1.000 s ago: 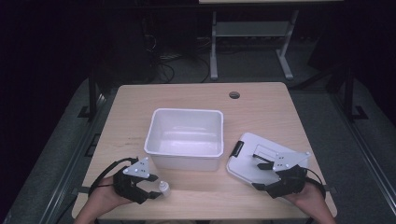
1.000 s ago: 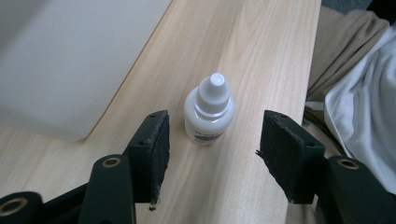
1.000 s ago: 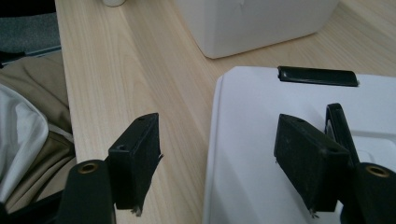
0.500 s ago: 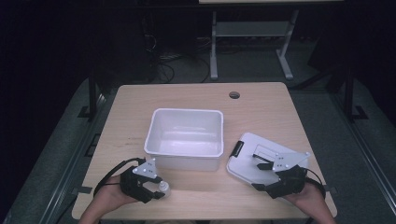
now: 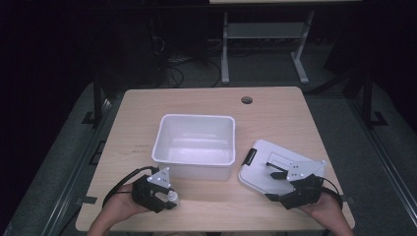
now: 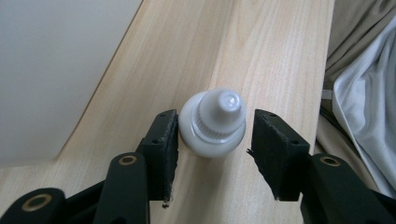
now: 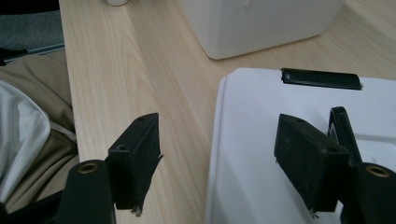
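No brand, label or writing can be read on anything. The small white bottle [image 6: 213,125] sits low and centre in the left gripper view, between the jaws of the left claw [image 6: 214,140], on the pale wood table [image 6: 261,51]. Its ribbed cap end faces the camera, so its long axis runs roughly along the line of sight; whether it stands or lies I cannot tell from that view. The jaws have just been closing around it: the left-hand pad sits against the bottle's side, while a narrow gap shows at the right-hand pad, so the grip is not yet clenched.

In the high view the bottle [image 5: 171,198] lies at the lower left of the frame, just in front of the white open bin [image 5: 194,145] at centre, with the left claw [image 5: 164,201] around it.

The right claw [image 5: 272,186] sits at the lower right, jaws spread, released, over the near edge of the white lid [image 5: 275,164] with its black latch [image 5: 249,156]; in the right gripper view one jaw is over bare table, the other over the lid [image 7: 261,140].

The table has a round cable hole [image 5: 247,100] near its far edge. Beyond it the room is dark, with a grey floor [image 5: 344,118] and a metal stand [image 5: 265,34].
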The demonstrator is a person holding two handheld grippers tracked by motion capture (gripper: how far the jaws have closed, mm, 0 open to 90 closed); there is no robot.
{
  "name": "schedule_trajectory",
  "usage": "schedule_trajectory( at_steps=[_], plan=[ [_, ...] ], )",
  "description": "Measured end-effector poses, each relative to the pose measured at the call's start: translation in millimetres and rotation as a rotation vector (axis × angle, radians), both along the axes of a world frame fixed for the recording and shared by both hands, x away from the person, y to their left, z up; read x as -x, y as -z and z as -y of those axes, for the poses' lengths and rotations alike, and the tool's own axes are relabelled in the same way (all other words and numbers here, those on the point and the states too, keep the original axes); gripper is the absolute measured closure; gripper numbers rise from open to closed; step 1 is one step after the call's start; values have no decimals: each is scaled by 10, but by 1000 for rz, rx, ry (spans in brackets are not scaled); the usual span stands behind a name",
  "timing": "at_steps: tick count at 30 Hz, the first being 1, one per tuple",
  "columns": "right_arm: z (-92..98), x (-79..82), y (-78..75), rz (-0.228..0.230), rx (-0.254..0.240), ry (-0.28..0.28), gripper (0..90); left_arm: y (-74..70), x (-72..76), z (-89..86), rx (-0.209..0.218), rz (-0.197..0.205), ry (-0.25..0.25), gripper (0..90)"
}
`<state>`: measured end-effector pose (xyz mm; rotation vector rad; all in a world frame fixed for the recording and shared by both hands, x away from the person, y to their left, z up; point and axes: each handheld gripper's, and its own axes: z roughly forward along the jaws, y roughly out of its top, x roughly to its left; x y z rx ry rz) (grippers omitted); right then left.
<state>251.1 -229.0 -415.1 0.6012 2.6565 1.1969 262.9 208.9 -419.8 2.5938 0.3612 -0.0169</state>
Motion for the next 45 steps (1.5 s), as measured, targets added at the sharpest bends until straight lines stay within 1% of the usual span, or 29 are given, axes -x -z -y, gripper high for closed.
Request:
schedule_trajectory(
  at_steps=[12, 14, 21, 26, 29, 33, 35, 36, 38, 41, 43, 45],
  plan=[
    [7, -1, -3, 2, -1, -2, 306, 50, -22, 31, 0, -6, 0, 553],
    [4, 1, -3, 2, -1, -3, 306, 53, -23, 34, -1, -9, 5, 572],
    [3, 3, -5, 1, 0, -3, 306, 60, -27, 47, -3, -12, 4, 579],
    [10, 4, -4, 0, 1, -3, 306, 48, -22, 50, -6, 3, 3, 592],
    [11, 5, 0, -3, 3, -2, 306, 40, -23, 43, -4, -7, 5, 600],
    [13, 5, 4, -4, 2, -1, 306, 36, -22, 39, -9, -2, 6, 601],
    [12, 4, 7, -5, 2, -2, 305, 27, -18, 36, -8, 0, 7, 601],
    [10, 5, 10, -5, 6, -3, 305, 12, -12, 32, -8, 7, 7, 602],
    [9, 6, 10, -4, 5, -4, 305, -2, -7, 29, -6, 7, 7, 601],
    [7, 5, 10, -4, 5, -5, 304, -57, 11, 12, 7, 18, 7, 602],
    [4, 5, 11, -5, 5, -4, 302, -107, 21, -2, 6, 29, 10, 601],
    [-4, 9, 11, -4, 4, -6, 299, -143, 28, -14, 12, 30, 9, 601]
  ],
)
